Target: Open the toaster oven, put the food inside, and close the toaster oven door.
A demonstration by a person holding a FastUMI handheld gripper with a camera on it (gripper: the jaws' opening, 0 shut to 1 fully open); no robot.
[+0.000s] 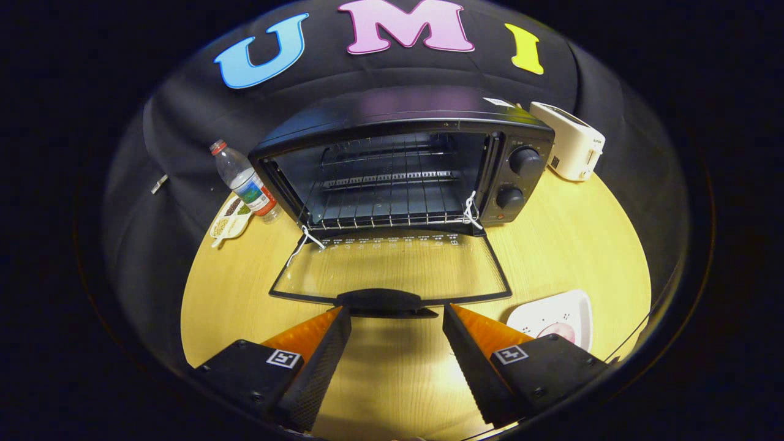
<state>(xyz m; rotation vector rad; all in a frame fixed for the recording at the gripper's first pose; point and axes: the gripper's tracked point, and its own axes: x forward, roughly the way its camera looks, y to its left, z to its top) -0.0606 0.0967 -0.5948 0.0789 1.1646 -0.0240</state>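
**Already open: oven door down, gripper spread before it**

Straight ahead of the fingers the oven (398, 165) stands on the table (569, 245), its glass door (392, 266) dropped flat toward the gripper (397, 318). The door's handle (380, 300) lies just beyond the fingertips, between them. The two fingers are well apart and grip nothing; bare tabletop shows between them.

One wire rack (386, 211) sits inside the oven, and two knobs (525, 162) are stacked on its right panel. White strings (470, 211) hang at both front corners of the opening.

Around it: one water bottle (244, 180) beside the oven's left side, with a small patterned packet (229, 220) lying just in front of it. One white toaster (569, 148) stands behind the oven's right corner.

To the right of the door, just past the right finger, rests a white plate (551, 312) carrying a pinkish piece of food (558, 332). The finger covers part of the plate, and the food is too small to identify.
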